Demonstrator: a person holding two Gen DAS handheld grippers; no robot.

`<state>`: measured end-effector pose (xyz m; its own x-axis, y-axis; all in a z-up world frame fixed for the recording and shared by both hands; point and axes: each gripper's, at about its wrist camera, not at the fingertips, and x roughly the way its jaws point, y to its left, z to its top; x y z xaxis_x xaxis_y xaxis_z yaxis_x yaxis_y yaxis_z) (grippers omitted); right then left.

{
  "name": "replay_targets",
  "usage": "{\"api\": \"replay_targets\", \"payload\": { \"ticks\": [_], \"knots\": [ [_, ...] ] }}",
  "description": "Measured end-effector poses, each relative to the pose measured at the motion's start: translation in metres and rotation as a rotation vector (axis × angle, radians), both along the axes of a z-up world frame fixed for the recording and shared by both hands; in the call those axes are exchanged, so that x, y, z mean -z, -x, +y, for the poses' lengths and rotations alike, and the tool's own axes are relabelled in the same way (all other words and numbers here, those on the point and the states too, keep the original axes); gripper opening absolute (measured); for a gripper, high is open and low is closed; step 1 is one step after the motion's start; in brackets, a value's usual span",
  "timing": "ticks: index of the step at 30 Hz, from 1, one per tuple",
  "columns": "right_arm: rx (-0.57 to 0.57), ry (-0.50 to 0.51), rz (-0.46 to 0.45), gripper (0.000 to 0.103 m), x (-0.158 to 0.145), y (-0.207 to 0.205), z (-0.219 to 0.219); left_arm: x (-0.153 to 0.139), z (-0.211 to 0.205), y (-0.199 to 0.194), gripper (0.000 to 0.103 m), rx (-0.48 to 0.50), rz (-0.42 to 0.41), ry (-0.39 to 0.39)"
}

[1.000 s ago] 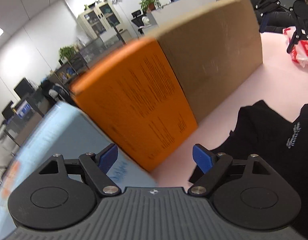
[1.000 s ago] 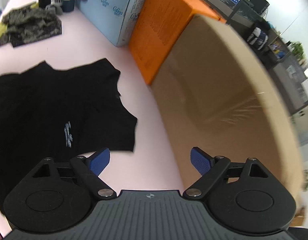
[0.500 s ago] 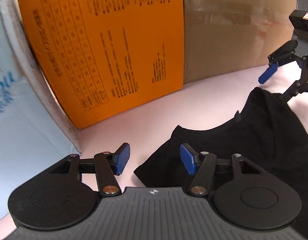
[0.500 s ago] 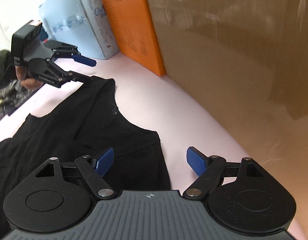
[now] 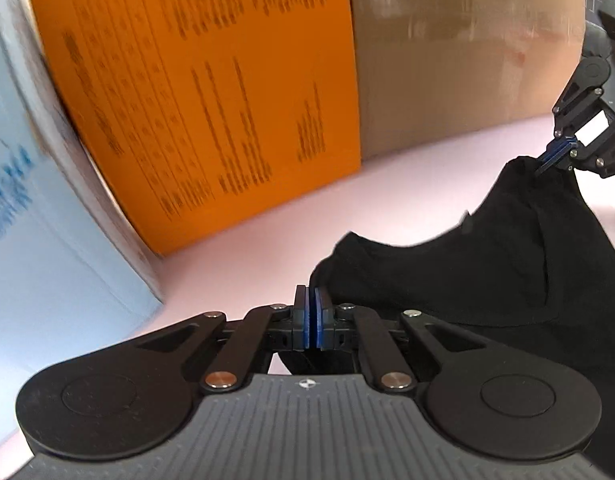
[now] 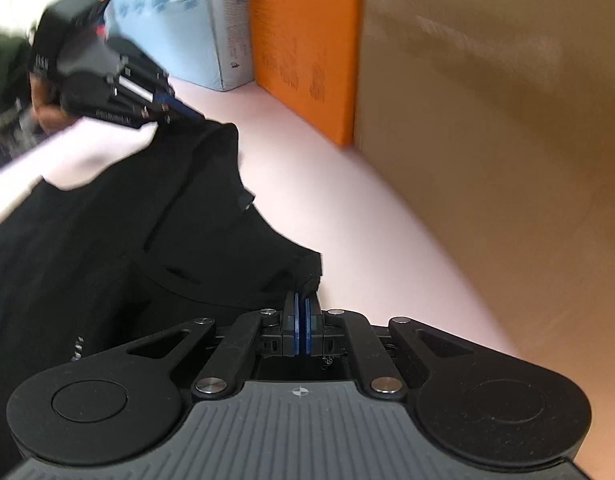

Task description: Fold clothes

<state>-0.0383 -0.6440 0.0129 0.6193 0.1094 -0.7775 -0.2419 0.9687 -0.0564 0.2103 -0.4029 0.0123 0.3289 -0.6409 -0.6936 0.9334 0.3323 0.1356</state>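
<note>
A black T-shirt (image 5: 467,272) lies on the pink table (image 5: 267,232), its neckline toward the boxes. My left gripper (image 5: 311,296) has its jaws closing onto the shirt's near shoulder corner, with the blue pads pressed together on the cloth. In the same view my right gripper (image 5: 547,160) pinches the far shoulder corner, which peaks up to it. In the right wrist view my right gripper (image 6: 302,300) is shut on a bunched corner of the T-shirt (image 6: 147,240). My left gripper (image 6: 187,114) holds the opposite corner, blurred.
An orange box (image 5: 211,92), a brown cardboard box (image 5: 459,60) and a light blue box (image 5: 47,260) stand in a row close behind the shirt. A hand (image 6: 47,116) holds the left gripper. Something dark green (image 6: 3,64) lies blurred at the far left.
Both grippers came down to the shirt's shoulder corners and went from open to shut on the cloth. The cloth now peaks up at each grip.
</note>
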Motion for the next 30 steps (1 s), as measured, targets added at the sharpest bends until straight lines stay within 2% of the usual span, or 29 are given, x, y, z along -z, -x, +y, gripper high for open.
{"api": "replay_targets", "payload": {
  "ticks": [3,6,9,11,12,13,15,16,18,20,21,22,23,24,25,26,27,30],
  "knots": [
    [-0.032,0.193,-0.085,0.003,-0.015,0.0,0.016,-0.019,0.002,-0.008,0.0,-0.086,-0.065,0.067],
    [0.001,0.295,-0.119,0.002,-0.022,-0.016,0.011,-0.024,-0.003,-0.023,0.0,-0.195,-0.084,0.081],
    [0.06,0.335,-0.101,0.002,-0.017,-0.039,-0.002,-0.017,-0.003,-0.033,0.001,-0.237,-0.039,0.057],
    [0.093,0.328,-0.076,0.002,-0.009,-0.05,-0.01,-0.012,0.003,-0.037,0.004,-0.211,0.071,0.056],
    [0.109,0.314,-0.082,0.002,-0.01,-0.051,-0.012,-0.009,0.007,-0.039,0.017,-0.201,0.117,0.055],
    [0.127,0.272,-0.094,0.002,-0.012,-0.049,-0.016,-0.006,0.01,-0.039,0.043,-0.197,0.14,0.053],
    [0.142,0.116,-0.088,0.004,-0.018,-0.043,-0.029,0.002,0.014,-0.039,0.067,-0.197,0.16,0.051],
    [0.143,0.041,-0.077,0.006,-0.019,-0.04,-0.036,0.007,0.014,-0.04,0.067,-0.197,0.17,0.041],
    [0.146,-0.048,-0.033,0.018,-0.015,-0.035,-0.047,0.018,0.009,-0.043,0.067,-0.193,0.197,0.004],
    [0.161,-0.128,-0.012,0.026,-0.012,-0.027,-0.059,0.024,0.007,-0.042,0.068,-0.182,0.213,-0.01],
    [0.174,-0.154,0.005,0.04,-0.008,-0.024,-0.064,0.025,0.007,-0.04,0.068,-0.176,0.211,-0.011],
    [0.187,-0.174,0.022,0.047,-0.005,-0.022,-0.068,0.026,0.007,-0.037,0.065,-0.169,0.195,-0.008],
    [0.194,-0.163,0.039,0.051,-0.001,-0.02,-0.068,0.026,0.006,-0.033,0.057,-0.164,0.17,-0.006],
    [0.19,-0.156,0.05,0.051,0.003,-0.019,-0.063,0.025,0.006,-0.03,0.029,-0.156,0.15,0.001],
    [0.188,-0.146,0.057,0.051,0.006,-0.018,-0.059,0.023,0.006,-0.027,0.007,-0.148,0.146,0.007],
    [0.19,-0.125,0.042,0.033,0.005,-0.016,-0.055,0.021,0.005,-0.024,0.007,-0.148,0.147,0.013],
    [0.183,-0.103,0.034,0.004,0.002,-0.016,-0.049,0.019,0.007,-0.018,0.007,-0.149,0.123,0.026],
    [0.101,0.033,-0.006,0.004,-0.007,-0.018,-0.024,0.008,0.014,-0.008,0.007,-0.157,0.034,0.074]
  ]
}}
